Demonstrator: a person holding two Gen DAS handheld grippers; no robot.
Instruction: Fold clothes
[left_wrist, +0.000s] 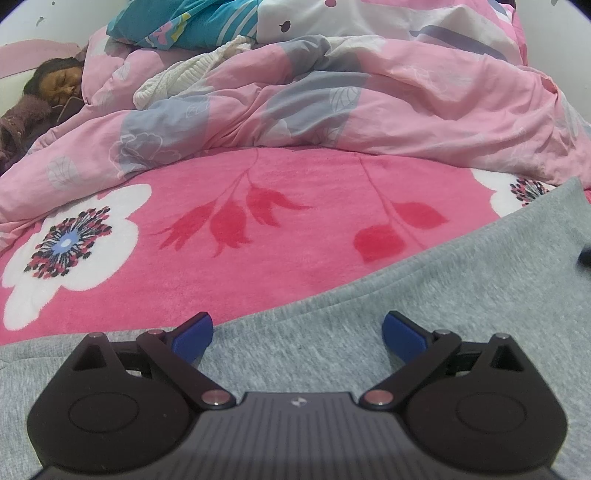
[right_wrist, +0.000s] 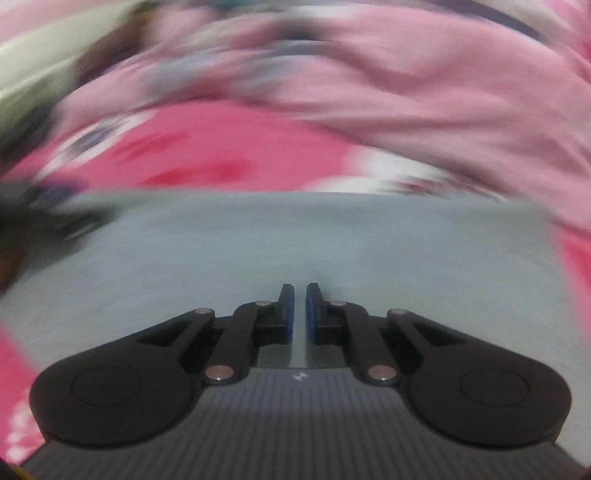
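A grey knit garment (left_wrist: 443, 295) lies spread on the bed, filling the lower part of the left wrist view. My left gripper (left_wrist: 297, 321) hovers over its near edge, open, with nothing between the blue pads (left_wrist: 194, 336). The right wrist view is heavily motion-blurred. In it, the grey garment (right_wrist: 295, 236) stretches out ahead of my right gripper (right_wrist: 299, 286). Its blue pads (right_wrist: 289, 314) are nearly together, with a thin strip of grey cloth pinched between them. The garment looks sharper than the background there.
The bed is covered by a pink flowered blanket (left_wrist: 295, 221). A bunched pink quilt (left_wrist: 369, 110) lies behind it, with a white knit piece (left_wrist: 177, 77) and a teal cloth (left_wrist: 192, 26) on top. A person (left_wrist: 55, 85) lies at the far left.
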